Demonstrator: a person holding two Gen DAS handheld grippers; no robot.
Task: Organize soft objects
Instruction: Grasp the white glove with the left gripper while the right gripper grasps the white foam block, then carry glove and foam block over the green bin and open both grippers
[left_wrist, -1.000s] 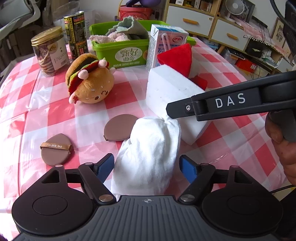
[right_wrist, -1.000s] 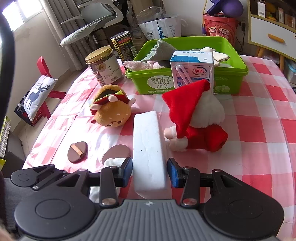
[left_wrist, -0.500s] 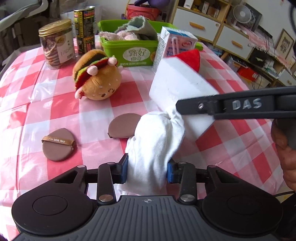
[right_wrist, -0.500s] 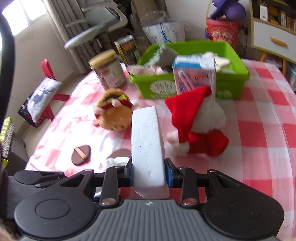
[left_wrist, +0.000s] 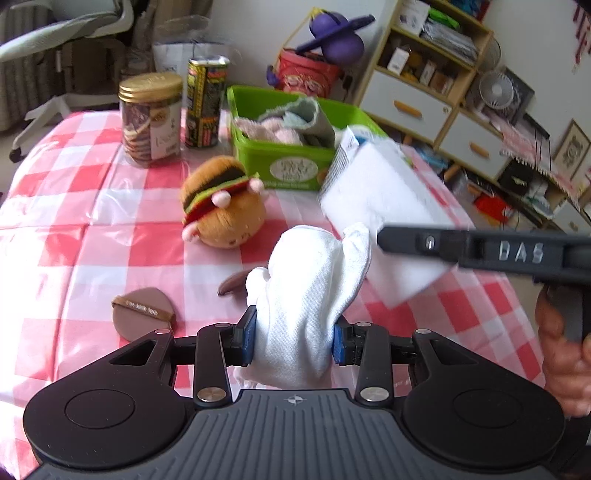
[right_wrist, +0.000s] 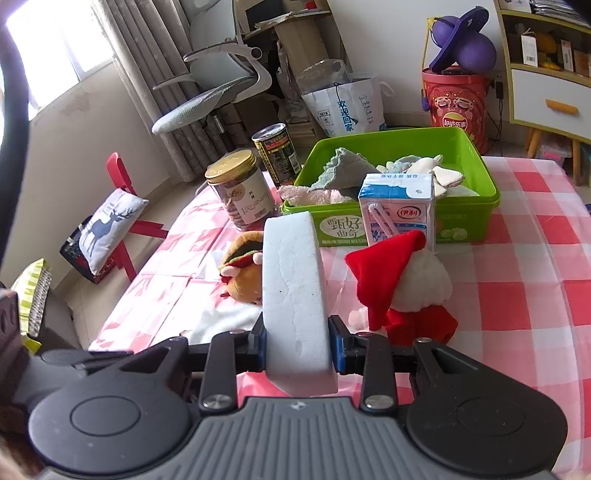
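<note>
The left gripper (left_wrist: 293, 341) pinches a white cloth (left_wrist: 310, 291) between its blue pads (left_wrist: 249, 334) – the cloth bulges up between them, above the red and white checked table (left_wrist: 92, 229). The right gripper (right_wrist: 297, 345) squeezes a white foam block (right_wrist: 293, 291) that stands on its thin edge between the pads, up off the table. A hand (left_wrist: 563, 354) shows at the right edge of the left view. Past the cloth sits a burger plush toy (left_wrist: 221, 201), and two brown puffs (left_wrist: 144, 314) lie flat near it. A Santa plush (right_wrist: 402, 284) lies beside the foam block, with a milk carton (right_wrist: 397, 210) just behind it. The green bin (right_wrist: 461, 218) at the back holds soft cloths – a cookie jar (right_wrist: 240, 188) and a can (right_wrist: 275, 149) stand next to it.
</note>
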